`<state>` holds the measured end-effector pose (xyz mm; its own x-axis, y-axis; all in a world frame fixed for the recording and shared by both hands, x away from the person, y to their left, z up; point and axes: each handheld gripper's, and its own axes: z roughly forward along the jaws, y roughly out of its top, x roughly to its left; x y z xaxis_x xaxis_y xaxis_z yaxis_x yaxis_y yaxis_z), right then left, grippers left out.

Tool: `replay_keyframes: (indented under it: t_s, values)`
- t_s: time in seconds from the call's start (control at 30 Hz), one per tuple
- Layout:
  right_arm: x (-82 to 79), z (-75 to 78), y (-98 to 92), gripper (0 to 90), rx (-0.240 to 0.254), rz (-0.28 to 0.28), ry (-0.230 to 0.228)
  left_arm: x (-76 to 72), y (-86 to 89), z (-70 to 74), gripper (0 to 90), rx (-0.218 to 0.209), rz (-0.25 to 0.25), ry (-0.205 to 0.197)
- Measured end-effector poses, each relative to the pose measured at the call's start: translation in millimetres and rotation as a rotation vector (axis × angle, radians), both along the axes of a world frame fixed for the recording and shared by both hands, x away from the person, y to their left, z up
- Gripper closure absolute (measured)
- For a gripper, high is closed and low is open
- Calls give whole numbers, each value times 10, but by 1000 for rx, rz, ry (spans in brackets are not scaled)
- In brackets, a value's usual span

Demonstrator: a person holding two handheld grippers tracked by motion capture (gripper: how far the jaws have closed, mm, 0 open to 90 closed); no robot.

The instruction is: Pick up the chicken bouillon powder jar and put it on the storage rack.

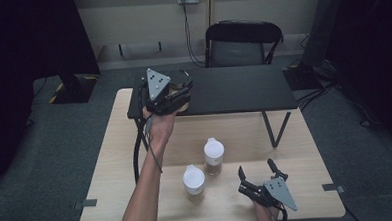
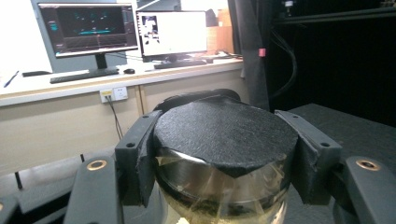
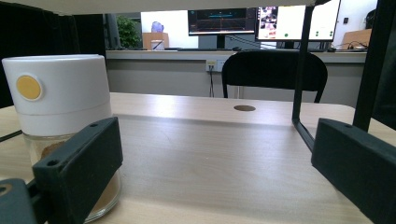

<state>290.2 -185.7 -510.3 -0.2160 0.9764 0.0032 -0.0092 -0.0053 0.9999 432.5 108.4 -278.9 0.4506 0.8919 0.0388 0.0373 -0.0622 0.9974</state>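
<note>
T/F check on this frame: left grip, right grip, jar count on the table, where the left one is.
1. The left gripper is shut on a glass jar with a black lid. True.
2. The right gripper holds a white-lidded jar. False: its fingers stand open with nothing between them; one white-lidded jar stands just beside its left finger.
3. Two white-lidded jars stand on the wooden table. True: one nearer, one farther.
4. The left gripper is down at the table's near edge. False: it is up by the black shelf at the far side.
5. A chair stands behind the table. True.
</note>
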Motion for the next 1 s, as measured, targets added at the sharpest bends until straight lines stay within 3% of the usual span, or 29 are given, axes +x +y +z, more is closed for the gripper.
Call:
replay_keyframes:
  t_s: [0.13, 0.37, 1.0]
  values:
    - [1, 0, 0, 8, 0, 0, 0, 35, 14, -44, 351, 7, 22, 3]
    - [1, 0, 0, 8, 0, 0, 1, 83, 74, -112, 350, -61, -1, -4]
    - [1, 0, 0, 8, 0, 0, 2, 79, 88, -114, 325, -63, -3, 9]
